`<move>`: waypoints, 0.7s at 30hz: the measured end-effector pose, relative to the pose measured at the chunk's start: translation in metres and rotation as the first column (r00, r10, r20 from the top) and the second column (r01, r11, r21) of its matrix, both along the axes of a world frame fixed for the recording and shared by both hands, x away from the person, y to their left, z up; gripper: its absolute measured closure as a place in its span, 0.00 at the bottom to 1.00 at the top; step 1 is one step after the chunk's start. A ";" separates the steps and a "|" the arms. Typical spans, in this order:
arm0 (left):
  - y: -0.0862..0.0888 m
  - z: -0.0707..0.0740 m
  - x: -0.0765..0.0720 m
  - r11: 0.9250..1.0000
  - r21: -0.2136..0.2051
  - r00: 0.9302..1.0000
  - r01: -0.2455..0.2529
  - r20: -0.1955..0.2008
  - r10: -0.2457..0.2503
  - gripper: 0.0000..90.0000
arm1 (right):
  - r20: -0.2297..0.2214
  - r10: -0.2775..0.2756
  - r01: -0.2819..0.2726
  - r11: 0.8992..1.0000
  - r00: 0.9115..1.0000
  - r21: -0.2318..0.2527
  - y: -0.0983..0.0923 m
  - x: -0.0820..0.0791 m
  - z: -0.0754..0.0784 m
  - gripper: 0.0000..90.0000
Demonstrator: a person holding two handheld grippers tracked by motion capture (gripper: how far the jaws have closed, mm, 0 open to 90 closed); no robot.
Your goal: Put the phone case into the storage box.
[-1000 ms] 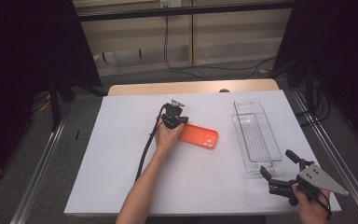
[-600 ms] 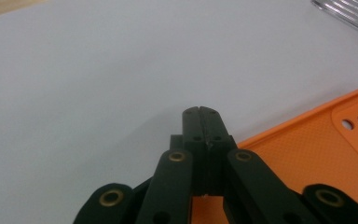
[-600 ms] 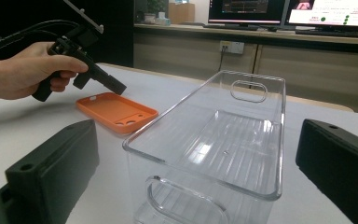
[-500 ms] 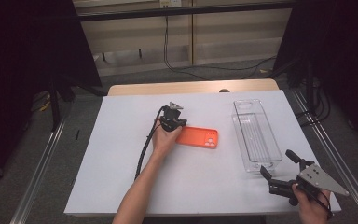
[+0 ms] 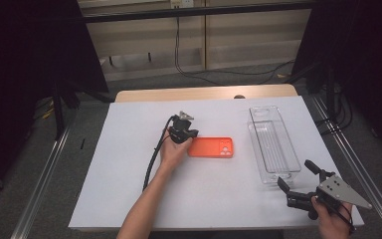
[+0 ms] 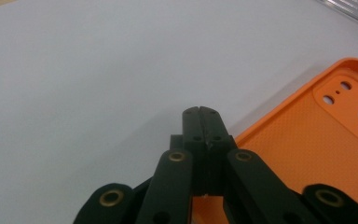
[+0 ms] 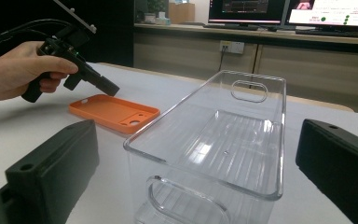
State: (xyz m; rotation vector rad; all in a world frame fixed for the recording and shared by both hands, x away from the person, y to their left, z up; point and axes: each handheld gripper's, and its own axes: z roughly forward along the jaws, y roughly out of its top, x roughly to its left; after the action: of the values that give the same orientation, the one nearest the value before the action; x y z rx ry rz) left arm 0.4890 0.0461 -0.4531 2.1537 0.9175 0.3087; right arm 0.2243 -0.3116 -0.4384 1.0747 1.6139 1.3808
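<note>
An orange phone case [image 5: 211,147] lies inner side up in the middle of the white table top. My left gripper [image 5: 191,137] is held in a hand at the case's left end, tips down by its edge. In the left gripper view its jaws [image 6: 201,112] are pressed together with nothing between them, and the orange case [image 6: 317,140] lies just to their right. My right gripper [image 5: 295,174] rests at the near right corner, open and empty. In the right gripper view it [image 7: 196,168] faces the near end of a clear plastic bin [image 7: 242,135]; the left gripper [image 7: 108,88] hovers over the case [image 7: 114,112].
The clear bin [image 5: 272,144] stands lengthwise at the right of the table with nothing in it. A black cable [image 5: 151,164] trails from the left gripper toward the near edge. White table surface [image 5: 129,149] stretches to the left.
The left hand and its gripper have edged slightly to the left beside the case. The right gripper has stayed where it was.
</note>
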 end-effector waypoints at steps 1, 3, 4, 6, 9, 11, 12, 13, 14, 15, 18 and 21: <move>0.000 0.000 -0.001 1.000 0.000 1.000 0.002 0.002 -0.002 1.00 | 0.000 0.001 -0.001 1.000 1.000 0.002 0.000 0.000 0.000 0.00; 0.001 0.000 -0.002 1.000 0.008 1.000 0.006 0.004 -0.006 1.00 | 0.004 0.000 0.000 1.000 1.000 0.003 0.000 0.000 0.000 0.00; 0.001 0.000 -0.003 1.000 0.008 1.000 0.008 0.004 -0.008 1.00 | 0.004 0.000 0.000 1.000 1.000 0.004 0.000 0.000 0.000 0.00; 0.002 0.001 -0.004 1.000 0.016 1.000 0.016 0.004 -0.016 1.00 | 0.003 0.001 -0.001 1.000 1.000 0.001 0.000 0.000 0.000 0.00; 0.003 0.001 -0.006 1.000 0.016 1.000 0.020 0.000 -0.020 1.00 | 0.004 0.002 -0.002 1.000 1.000 0.003 0.000 0.000 0.000 0.00; 0.004 0.002 -0.008 1.000 0.018 1.000 0.025 -0.001 -0.025 1.00 | 0.003 0.001 -0.001 1.000 1.000 0.005 0.000 0.000 0.000 0.00; 0.004 0.002 -0.009 0.999 0.029 1.000 0.028 0.002 -0.028 1.00 | 0.002 0.001 -0.001 1.000 1.000 0.005 0.000 0.000 0.000 0.00; 0.004 0.002 -0.009 0.999 0.032 0.999 0.032 0.004 -0.033 1.00 | 0.001 0.002 -0.002 1.000 1.000 0.005 0.000 0.000 0.000 0.00; 0.004 0.003 -0.010 0.999 0.031 0.999 0.034 0.000 -0.034 1.00 | 0.002 0.002 -0.002 1.000 1.000 0.002 0.000 0.000 0.000 0.00; 0.005 0.003 -0.010 0.998 0.038 0.999 0.041 0.002 -0.041 1.00 | 0.003 0.001 -0.001 1.000 1.000 0.001 0.000 0.000 0.000 0.00; 0.006 0.003 -0.013 0.999 0.032 0.999 0.043 -0.003 -0.043 1.00 | 0.003 0.001 -0.001 1.000 1.000 0.001 0.000 0.000 0.000 0.00; 0.007 0.003 -0.015 0.998 0.032 0.999 0.051 -0.008 -0.051 1.00 | 0.001 0.003 -0.003 1.000 1.000 0.001 0.000 0.001 0.000 0.00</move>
State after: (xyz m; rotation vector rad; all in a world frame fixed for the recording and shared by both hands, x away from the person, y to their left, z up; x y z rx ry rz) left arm 0.4743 0.0536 -0.4498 2.2055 0.8650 0.2927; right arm 0.2250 -0.3114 -0.4385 1.0717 1.6150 1.3844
